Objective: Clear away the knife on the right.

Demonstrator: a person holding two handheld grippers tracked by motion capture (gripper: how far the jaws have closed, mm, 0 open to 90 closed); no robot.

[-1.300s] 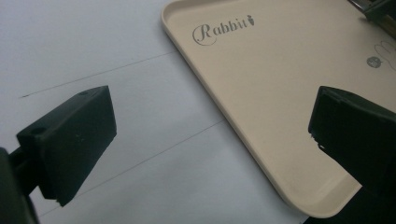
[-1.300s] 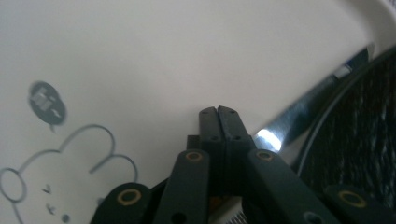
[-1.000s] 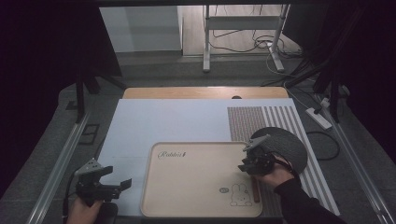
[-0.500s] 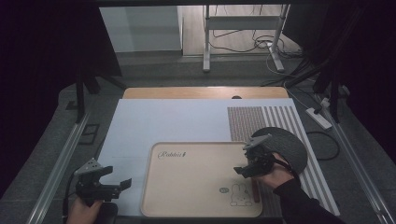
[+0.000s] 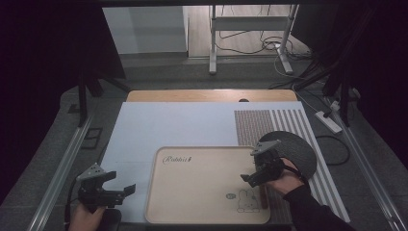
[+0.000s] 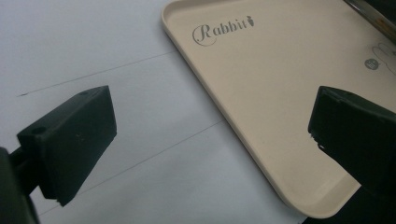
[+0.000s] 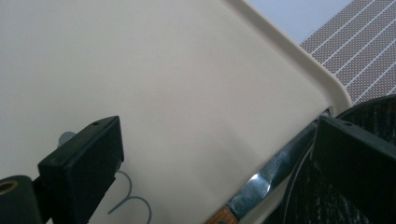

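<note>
Since the earlier frame the right gripper (image 5: 250,179) has just been opening its jaws, and they now stand wide apart over the right edge of the tray (image 5: 202,154), with nothing pressed between the pads. Just below and to the right of this gripper, seen in the right gripper view, a knife (image 7: 266,179) with a wooden handle lies along the tray's right rim, its blade running up toward the corner. In that same view the knife sits inside the span of the open jaws, close to the right one and apart from both. A dark round mat (image 5: 298,151) lies just beyond the knife, on the far side from the tray's middle.

Off at the near left of the worktop (image 5: 192,125), the left gripper (image 5: 122,190) hangs with its jaws spread, holding nothing, the tray's left corner just ahead of it.

As I judge it, the risk is the knife's perch: it seems to lean on the rim, so a brush from the right jaw could tip it off onto the mat or slide it down into the tray.
</note>
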